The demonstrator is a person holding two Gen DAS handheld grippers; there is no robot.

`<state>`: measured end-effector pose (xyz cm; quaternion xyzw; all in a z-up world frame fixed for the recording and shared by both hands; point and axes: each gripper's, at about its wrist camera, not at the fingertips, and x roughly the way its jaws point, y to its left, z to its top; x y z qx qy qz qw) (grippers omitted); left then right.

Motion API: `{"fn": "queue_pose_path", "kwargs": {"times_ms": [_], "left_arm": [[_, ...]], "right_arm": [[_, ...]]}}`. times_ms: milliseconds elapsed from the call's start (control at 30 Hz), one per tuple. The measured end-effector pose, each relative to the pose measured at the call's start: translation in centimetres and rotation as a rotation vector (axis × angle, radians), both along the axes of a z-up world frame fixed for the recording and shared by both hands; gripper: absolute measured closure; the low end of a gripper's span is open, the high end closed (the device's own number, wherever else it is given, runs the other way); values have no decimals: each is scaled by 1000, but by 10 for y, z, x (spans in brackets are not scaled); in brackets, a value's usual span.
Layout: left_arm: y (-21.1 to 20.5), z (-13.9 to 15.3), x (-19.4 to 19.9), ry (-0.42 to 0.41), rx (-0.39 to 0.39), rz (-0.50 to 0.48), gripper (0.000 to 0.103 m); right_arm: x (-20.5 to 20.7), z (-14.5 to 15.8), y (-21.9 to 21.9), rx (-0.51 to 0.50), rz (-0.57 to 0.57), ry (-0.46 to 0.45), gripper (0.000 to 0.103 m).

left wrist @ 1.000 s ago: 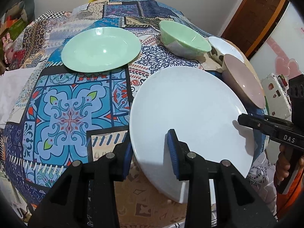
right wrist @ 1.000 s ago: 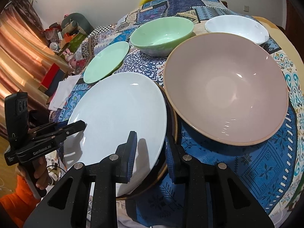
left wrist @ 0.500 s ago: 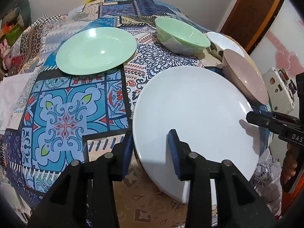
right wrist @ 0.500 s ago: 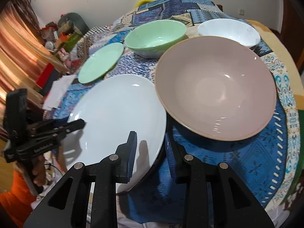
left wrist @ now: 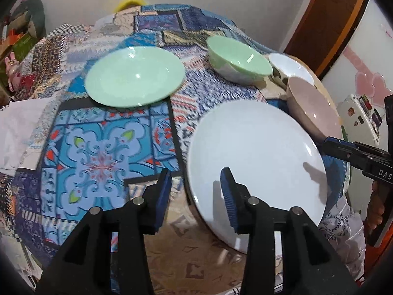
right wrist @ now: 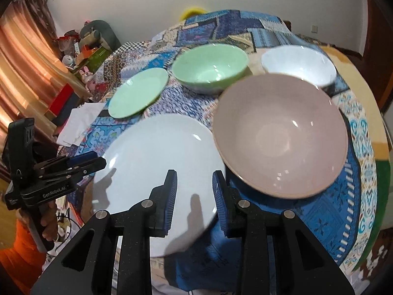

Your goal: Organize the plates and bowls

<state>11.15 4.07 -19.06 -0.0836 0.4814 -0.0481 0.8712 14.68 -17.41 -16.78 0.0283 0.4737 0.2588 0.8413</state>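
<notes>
A large white plate [left wrist: 255, 152] [right wrist: 157, 164] lies at the table's near edge. My left gripper [left wrist: 195, 191] is open, its jaws astride the plate's near-left rim. My right gripper [right wrist: 194, 196] is open over the plate's right rim. A green plate [left wrist: 135, 76] [right wrist: 138, 95] lies further back on the left. A green bowl [left wrist: 238, 60] [right wrist: 210, 67], a white bowl [left wrist: 289, 66] [right wrist: 298, 65] and a big pink bowl [left wrist: 312, 108] [right wrist: 280, 135] stand to the right.
A patterned blue patchwork cloth [left wrist: 98, 147] covers the round table [right wrist: 375, 120]. White cloth or paper [left wrist: 17, 127] lies at the left edge. Clutter and a curtain [right wrist: 22, 56] stand beyond the table. A wooden door [left wrist: 326, 19] is at the right.
Both grippers have pulled back and risen a little from the white plate. The plates and bowls have not moved.
</notes>
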Motion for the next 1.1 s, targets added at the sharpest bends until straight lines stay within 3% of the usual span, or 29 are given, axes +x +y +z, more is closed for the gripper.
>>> {"fn": "queue_pose_path", "kwargs": {"times_ms": [267,533,800,1100], "left_arm": [[40,33,1,-97,15,92,41],[90,47,21,-127,41,172,36],[136,23,52,-80,84,223,36],[173,-4,110,-39,59,197,36]], "right_arm": [[15,20,35,14,45,-52,69],[36,26,78,-15,94,-72,63],[63,20,120,-64,119,-62,61],[96,-6,154,-151,133,-17,61]]}}
